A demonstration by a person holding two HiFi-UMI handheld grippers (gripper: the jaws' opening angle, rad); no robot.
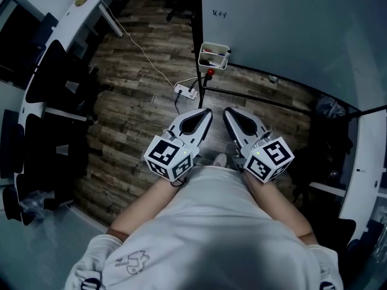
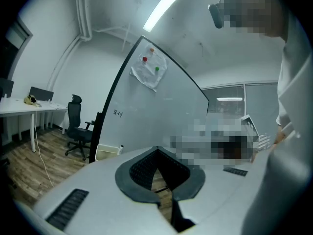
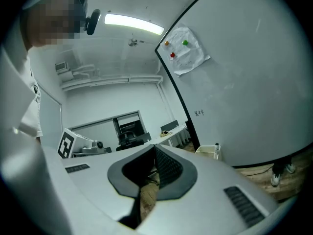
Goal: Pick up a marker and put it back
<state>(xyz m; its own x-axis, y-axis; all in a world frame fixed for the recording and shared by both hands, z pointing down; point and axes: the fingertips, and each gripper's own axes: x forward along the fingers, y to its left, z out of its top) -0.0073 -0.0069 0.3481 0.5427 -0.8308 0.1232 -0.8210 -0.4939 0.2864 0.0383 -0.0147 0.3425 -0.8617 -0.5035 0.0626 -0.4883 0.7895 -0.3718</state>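
Note:
A small white basket (image 1: 214,56) hangs at the lower edge of the whiteboard (image 1: 290,23) and holds markers (image 1: 208,52); one marker tip (image 2: 121,147) sticks up from it. I hold both grippers close to my body, well short of the basket. My left gripper (image 1: 206,111) is shut with its jaw tips touching and nothing between them. My right gripper (image 1: 228,111) beside it is also shut and empty. The basket (image 2: 108,152) shows left of the left gripper (image 2: 156,149), and the basket (image 3: 209,152) shows right of the right gripper (image 3: 154,146).
A white power strip (image 1: 185,90) and its cable lie on the wooden floor in front of the board's black stand (image 1: 198,53). Desks and dark office chairs (image 1: 54,77) line the left side. A sheet held by magnets (image 2: 148,70) hangs on the board.

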